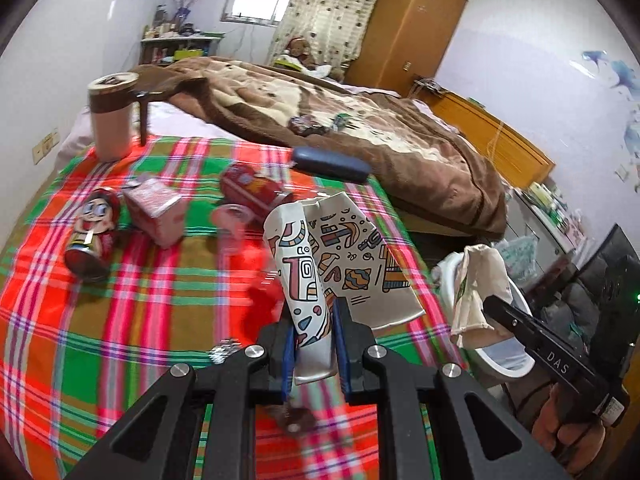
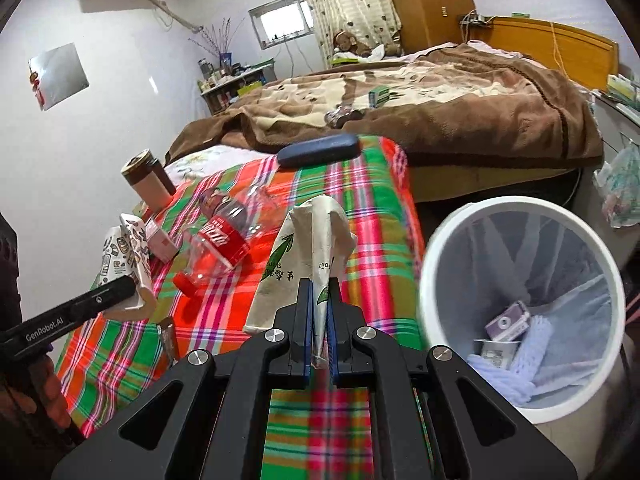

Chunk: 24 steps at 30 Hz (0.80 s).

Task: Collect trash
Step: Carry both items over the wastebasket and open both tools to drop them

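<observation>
My left gripper (image 1: pixel 314 322) is shut on a flattened paper cup with colourful doodles (image 1: pixel 340 256), held up over the plaid bedcover (image 1: pixel 120 320). My right gripper (image 2: pixel 319 294) is shut on a crumpled cream paper bag with green arrows (image 2: pixel 304 248). Just to its right stands a white bin (image 2: pixel 434 248) with a clear liner and some trash inside. In the left wrist view the right gripper (image 1: pixel 494 306) holds the cream bag (image 1: pixel 476 280) over the bin (image 1: pixel 516 368). In the right wrist view the left gripper (image 2: pixel 134 292) and doodle cup (image 2: pixel 130 248) are at the left.
On the plaid cover lie a Coke bottle (image 2: pixel 224 232), a cartoon can (image 1: pixel 94 236), a pink carton (image 1: pixel 154 212), a red can (image 1: pixel 252 188), a dark blue case (image 1: pixel 330 162) and a brown-lidded mug (image 1: pixel 112 116). A brown blanket (image 1: pixel 360 120) covers the bed beyond.
</observation>
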Tool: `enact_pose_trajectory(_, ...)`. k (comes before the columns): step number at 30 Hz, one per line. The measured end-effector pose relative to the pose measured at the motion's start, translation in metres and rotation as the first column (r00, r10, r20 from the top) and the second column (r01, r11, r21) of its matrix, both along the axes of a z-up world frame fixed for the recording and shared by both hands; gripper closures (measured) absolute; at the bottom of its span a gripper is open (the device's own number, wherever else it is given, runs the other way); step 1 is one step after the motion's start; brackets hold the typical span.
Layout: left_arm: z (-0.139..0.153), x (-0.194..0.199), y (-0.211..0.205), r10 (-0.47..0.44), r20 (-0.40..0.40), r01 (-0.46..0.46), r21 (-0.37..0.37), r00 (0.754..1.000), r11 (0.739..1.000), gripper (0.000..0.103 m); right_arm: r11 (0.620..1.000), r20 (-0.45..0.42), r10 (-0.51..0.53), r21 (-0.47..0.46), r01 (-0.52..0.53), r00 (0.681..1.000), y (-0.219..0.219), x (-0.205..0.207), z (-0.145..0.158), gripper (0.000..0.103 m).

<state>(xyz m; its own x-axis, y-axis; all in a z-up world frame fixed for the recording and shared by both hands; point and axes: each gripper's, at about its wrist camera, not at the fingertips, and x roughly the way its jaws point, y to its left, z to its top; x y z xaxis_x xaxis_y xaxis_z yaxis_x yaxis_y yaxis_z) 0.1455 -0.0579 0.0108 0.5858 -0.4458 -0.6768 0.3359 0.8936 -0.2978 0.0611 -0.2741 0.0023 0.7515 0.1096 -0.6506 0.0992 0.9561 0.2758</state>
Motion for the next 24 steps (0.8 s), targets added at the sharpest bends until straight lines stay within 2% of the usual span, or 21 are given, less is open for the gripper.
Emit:
enact_pose_trajectory(12,0.009,-0.017,-0.083,-0.158,0.020,0.157,0.017,0.987,0.987,0.086,0.995,0.017,-0.102,-0.013,0.102,0.995,-0.045,-0.023,0.006,0.097)
enact_pose_trajectory(24,0.004,-0.026,-0.155,-0.279,0.002,0.279,0.018,0.960,0.960,0.085,0.978,-0.006,-0.206,-0.032,0.206,0.979,-0.091,-0.037,0.002,0.097)
